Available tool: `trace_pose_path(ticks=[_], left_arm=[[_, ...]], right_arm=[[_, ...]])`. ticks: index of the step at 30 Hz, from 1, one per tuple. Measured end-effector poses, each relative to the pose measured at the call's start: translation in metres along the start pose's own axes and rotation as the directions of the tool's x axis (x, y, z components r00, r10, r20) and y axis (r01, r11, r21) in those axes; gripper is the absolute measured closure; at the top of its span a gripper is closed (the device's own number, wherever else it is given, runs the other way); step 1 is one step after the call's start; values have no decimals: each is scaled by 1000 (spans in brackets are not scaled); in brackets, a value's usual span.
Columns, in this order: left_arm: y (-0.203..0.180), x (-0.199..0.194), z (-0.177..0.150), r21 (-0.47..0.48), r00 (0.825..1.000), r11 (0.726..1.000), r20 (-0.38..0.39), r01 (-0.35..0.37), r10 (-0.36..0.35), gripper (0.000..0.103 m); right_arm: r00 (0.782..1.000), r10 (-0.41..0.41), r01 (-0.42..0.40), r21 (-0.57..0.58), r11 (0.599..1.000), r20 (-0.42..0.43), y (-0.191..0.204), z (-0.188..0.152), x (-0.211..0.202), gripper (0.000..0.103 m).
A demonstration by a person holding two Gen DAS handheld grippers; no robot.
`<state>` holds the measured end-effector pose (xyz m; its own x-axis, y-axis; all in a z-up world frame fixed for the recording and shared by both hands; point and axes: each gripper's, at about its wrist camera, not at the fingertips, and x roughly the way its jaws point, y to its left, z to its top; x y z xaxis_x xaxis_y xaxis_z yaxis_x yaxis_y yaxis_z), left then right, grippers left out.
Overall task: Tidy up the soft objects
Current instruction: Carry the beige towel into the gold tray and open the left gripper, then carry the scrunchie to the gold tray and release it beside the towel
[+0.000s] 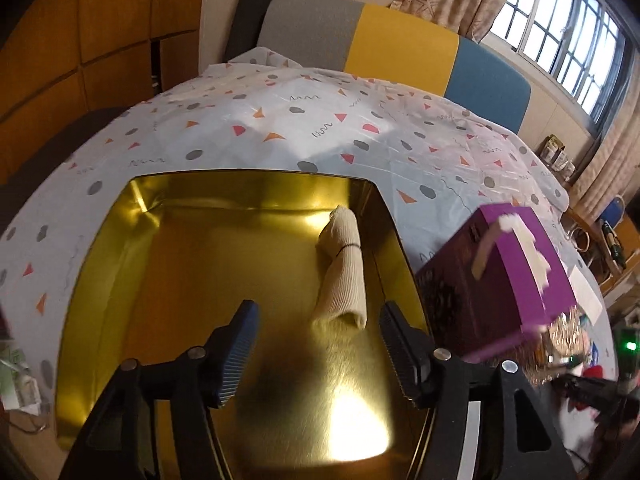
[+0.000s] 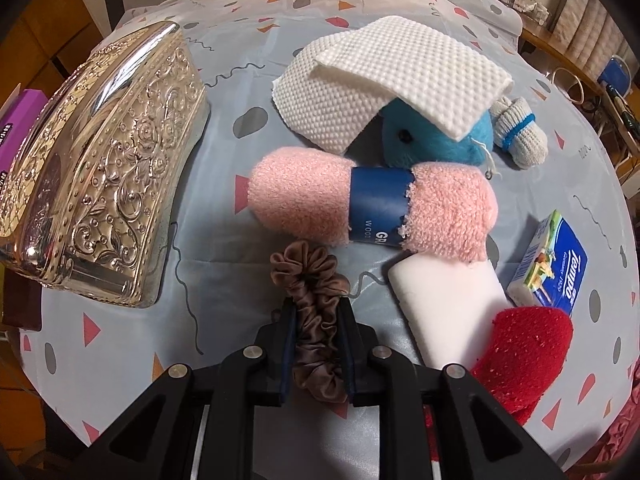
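The left claw (image 1: 318, 344) hangs with jaws wide over the gold tin (image 1: 104, 248), gripping nothing; a rolled beige sock (image 1: 343, 268) lies in the tin just ahead of it, near the right wall. The right claw (image 2: 318, 354) is clamped on a brown scrunchie (image 2: 316, 312) above the worktop (image 2: 224, 128), with an embossed silver box (image 2: 112, 184) to its left and a pink towel roll (image 2: 304, 200) beyond.

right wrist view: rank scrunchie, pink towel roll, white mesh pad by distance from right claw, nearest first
1. Scrunchie: clamped in the right claw.
2. Pink towel roll: just beyond, centre.
3. White mesh pad: farthest, behind the roll, over the blue plush.
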<state>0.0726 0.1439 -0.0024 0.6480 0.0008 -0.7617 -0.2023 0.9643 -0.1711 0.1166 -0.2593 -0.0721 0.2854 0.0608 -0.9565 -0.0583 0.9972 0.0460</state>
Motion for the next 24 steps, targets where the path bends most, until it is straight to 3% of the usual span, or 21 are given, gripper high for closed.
trace_pose_path(ticks=[6,12,24], left_arm=[[1,-24,-19,22,1000,1000,22,-14,13,32],[4,-39,-33,35,999,999,44,-6,4,31],[10,-47,-45,41,999,999,47,-5,3,25]], right_arm=[[1000,-7,7,-2,1000,9,1,-3,-10,85],[997,18,-20,29,999,74,4,-8,-28,85],[959,117,-150,110,983,259,8,-6,-88,85]])
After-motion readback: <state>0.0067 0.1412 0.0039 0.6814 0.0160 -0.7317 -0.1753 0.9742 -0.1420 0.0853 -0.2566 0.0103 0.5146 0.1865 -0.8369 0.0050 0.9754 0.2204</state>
